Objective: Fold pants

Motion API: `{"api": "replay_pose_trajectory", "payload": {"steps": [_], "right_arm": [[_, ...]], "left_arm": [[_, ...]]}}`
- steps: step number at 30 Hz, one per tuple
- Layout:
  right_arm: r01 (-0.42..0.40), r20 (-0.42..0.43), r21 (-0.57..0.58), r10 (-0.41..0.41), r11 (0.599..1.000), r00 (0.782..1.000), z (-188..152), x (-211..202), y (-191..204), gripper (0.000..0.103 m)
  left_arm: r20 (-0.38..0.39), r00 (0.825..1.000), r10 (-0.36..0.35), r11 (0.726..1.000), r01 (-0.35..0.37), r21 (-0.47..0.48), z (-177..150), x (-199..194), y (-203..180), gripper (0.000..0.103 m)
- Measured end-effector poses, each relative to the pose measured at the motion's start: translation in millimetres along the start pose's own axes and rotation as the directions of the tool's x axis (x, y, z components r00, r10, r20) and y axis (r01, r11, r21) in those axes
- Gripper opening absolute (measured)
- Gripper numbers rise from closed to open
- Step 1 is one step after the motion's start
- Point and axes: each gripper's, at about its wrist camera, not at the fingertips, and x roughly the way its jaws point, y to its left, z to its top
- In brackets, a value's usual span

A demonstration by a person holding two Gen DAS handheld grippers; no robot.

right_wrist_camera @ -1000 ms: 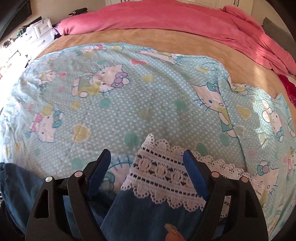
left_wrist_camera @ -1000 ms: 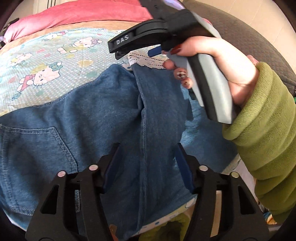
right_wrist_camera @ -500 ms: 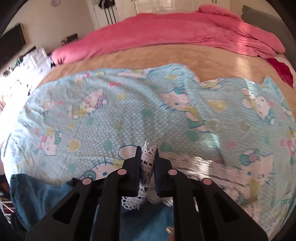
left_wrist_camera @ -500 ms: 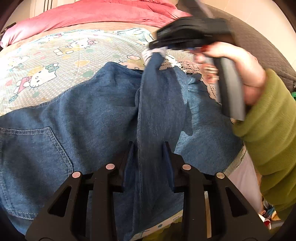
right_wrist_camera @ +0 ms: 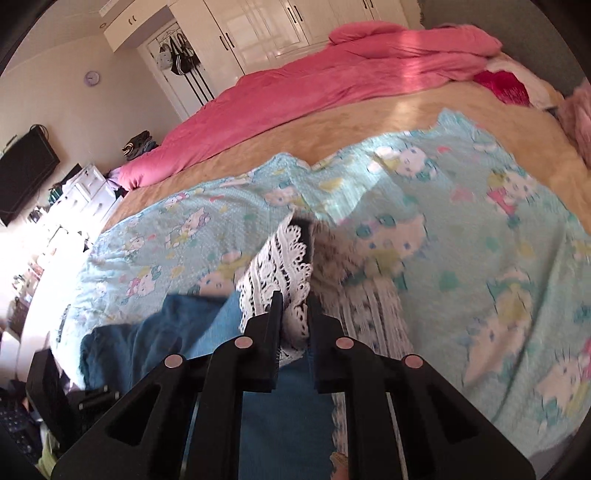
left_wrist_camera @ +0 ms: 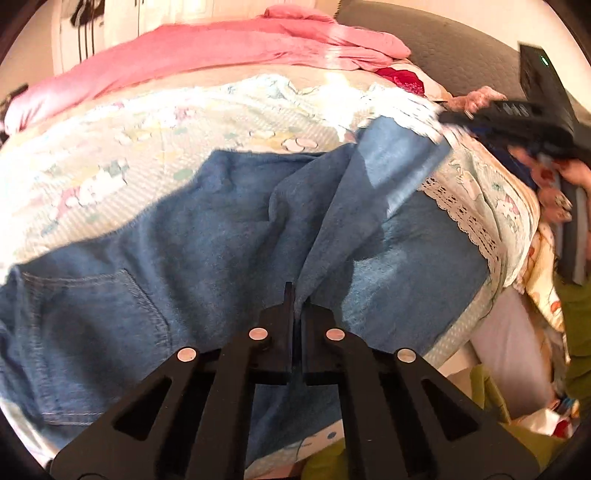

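Blue denim pants [left_wrist_camera: 221, 229] with white lace hems lie spread on a cartoon-cat blanket [left_wrist_camera: 110, 155]. My left gripper [left_wrist_camera: 295, 291] is shut on a raised fold of denim along the leg seam. From that pinch the upper leg stretches up and to the right, off the lower leg, whose lace hem [left_wrist_camera: 461, 214] rests flat. My right gripper [right_wrist_camera: 293, 299] is shut on the lifted leg's lace hem [right_wrist_camera: 280, 258] and holds it above the blanket. In the left wrist view the right gripper [left_wrist_camera: 447, 118] is at the far right, blurred.
A pink duvet [right_wrist_camera: 332, 85] is bunched along the far side of the tan bed cover [right_wrist_camera: 369, 129]. A grey headboard [left_wrist_camera: 443, 44] stands at the right. The bed's near edge is under my left gripper. A dresser [right_wrist_camera: 81, 195] and wardrobes [right_wrist_camera: 258, 29] line the room.
Both jaws closed, the left on the denim fold and the right on the lace hem. The right gripper then swung up and to the right, pulling the upper leg off the lower one.
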Motion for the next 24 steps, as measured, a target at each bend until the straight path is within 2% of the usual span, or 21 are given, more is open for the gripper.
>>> {"api": "replay_pose_trajectory", "payload": {"steps": [3,10,14,18,22,24], "right_arm": [[0.021,-0.006,-0.014,-0.021,1.0,1.0,-27,-19,-6,0.011],[0.071,-0.089,0.038,-0.067,0.997,0.994,-77,-29,-33,0.011],[0.071,-0.105,0.069,-0.063,0.995,0.992,-91,-31,-44,0.012],[0.078,-0.105,0.047,-0.073,0.996,0.992,-96,-34,-48,0.013],[0.114,-0.088,-0.007,-0.115,0.993,0.989,-103,-35,-49,0.013],[0.144,-0.09,-0.023,-0.146,0.989,0.985,-106,-33,-52,0.017]], "left_arm": [[0.007,0.999,0.035,0.998,-0.035,0.06,-4,-9,-2,0.0],[-0.04,0.999,0.035,0.988,-0.028,0.152,-17,-4,-22,0.0],[-0.06,0.997,0.04,0.983,-0.029,0.181,-24,1,-35,0.0],[-0.076,0.996,0.048,0.981,-0.033,0.193,-28,6,-38,0.0],[-0.076,0.996,0.048,0.976,-0.03,0.216,-31,6,-45,0.0],[-0.086,0.995,0.052,0.974,-0.032,0.226,-34,9,-48,0.001]]}}
